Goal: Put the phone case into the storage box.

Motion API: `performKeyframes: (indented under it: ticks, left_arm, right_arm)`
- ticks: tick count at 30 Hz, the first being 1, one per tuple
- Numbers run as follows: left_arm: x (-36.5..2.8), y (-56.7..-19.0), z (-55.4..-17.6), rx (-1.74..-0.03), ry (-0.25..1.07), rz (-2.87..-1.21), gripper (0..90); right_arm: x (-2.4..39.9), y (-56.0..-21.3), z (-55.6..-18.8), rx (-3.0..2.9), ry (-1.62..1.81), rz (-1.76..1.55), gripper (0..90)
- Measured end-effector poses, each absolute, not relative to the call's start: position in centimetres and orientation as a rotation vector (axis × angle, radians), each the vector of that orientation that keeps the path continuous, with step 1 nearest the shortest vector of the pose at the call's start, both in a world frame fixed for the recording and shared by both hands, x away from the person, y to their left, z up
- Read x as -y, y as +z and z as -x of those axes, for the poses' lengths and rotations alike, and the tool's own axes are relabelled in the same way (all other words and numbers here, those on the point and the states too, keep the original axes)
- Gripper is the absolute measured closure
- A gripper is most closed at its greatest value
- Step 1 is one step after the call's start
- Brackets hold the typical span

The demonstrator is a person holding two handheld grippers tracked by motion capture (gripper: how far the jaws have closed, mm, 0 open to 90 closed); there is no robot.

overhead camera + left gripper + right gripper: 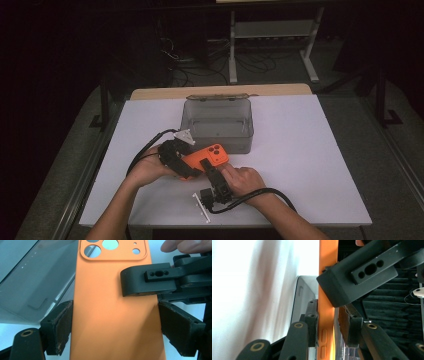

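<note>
Orange plastic marks the phone case (pixel 207 156), which hangs just above the white table (pixel 310 165), near its middle and just in front of the clear grey box (pixel 218 123) that stands toward the far side. The left gripper (pixel 192 162) grips the case across its width: in the left gripper view both pads (pixel 63 327) press against the long edges of the case (pixel 112 315), with the camera cut-outs at the far end. The right gripper (pixel 210 167) comes in from the near right and takes the case by its thickness. In the right gripper view the case (pixel 327 315) runs edge-on between the two jaws, side buttons showing low down; the left pad (pixel 313 322) lies against it, and the right pad (pixel 345 322) stands just beside it, so I cannot tell whether it touches. Both hands rest low over the table.
</note>
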State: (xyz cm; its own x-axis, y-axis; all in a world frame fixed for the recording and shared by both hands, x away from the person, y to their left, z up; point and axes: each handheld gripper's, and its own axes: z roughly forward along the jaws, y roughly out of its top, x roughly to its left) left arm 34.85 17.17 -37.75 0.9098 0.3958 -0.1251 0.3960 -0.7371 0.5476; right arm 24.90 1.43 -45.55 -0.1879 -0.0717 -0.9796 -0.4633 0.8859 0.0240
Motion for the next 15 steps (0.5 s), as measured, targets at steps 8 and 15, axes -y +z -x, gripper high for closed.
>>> performKeyframes:
  ticks: [8, 15]
  left_arm:
    - [-17.26, -37.69, -34.87, -0.571, -0.006, -2.476, 16.3]
    - [-17.47, -37.55, -34.92, -0.573, -0.013, -2.467, 16.3]
  right_arm:
    - [-1.47, -45.61, -24.88, -1.734, 0.367, 0.417, 73.2]
    - [-1.46, -45.77, -24.77, -1.7, 0.364, 0.423, 75.8]
